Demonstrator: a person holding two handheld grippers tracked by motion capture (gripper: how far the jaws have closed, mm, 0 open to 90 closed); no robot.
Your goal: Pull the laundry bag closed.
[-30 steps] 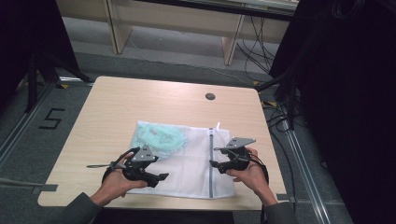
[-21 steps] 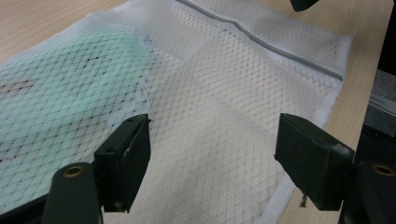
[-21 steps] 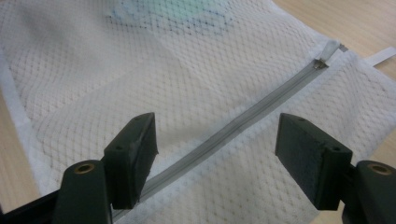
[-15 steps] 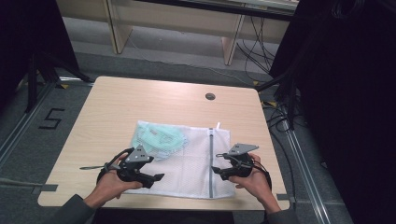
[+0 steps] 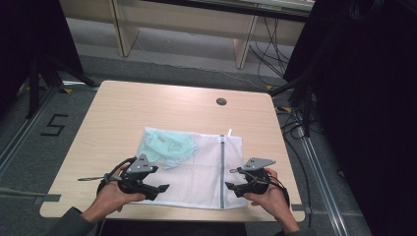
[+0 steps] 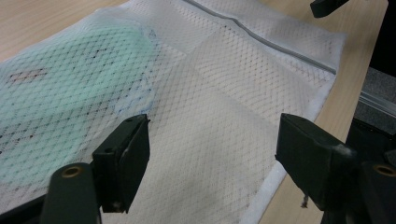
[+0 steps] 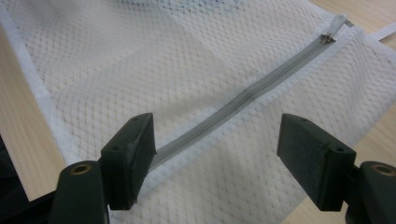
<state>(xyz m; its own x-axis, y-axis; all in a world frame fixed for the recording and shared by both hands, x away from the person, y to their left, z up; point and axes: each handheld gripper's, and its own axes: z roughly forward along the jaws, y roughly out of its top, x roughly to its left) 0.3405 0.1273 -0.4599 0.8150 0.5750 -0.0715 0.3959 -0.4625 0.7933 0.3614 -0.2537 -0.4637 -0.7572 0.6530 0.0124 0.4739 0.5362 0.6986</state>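
At the lower left of the high view the left gripper (image 5: 160, 188) is black, topped by a grey three-cornered plate, with a thin black cable looping behind it; the left hand (image 5: 112, 195) emerges from a dark grey sleeve (image 5: 69, 225). The right gripper (image 5: 230, 186), lower right, matches it. Up close, the blocky black jaws carry brass-ringed screw holes

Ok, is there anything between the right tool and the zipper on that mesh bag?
Nothing visible is in the way. The right tool hangs open just above the white mesh bag, its jaws on either side of the grey zipper, with bare mesh between them. The left tool is over the bag's other side.
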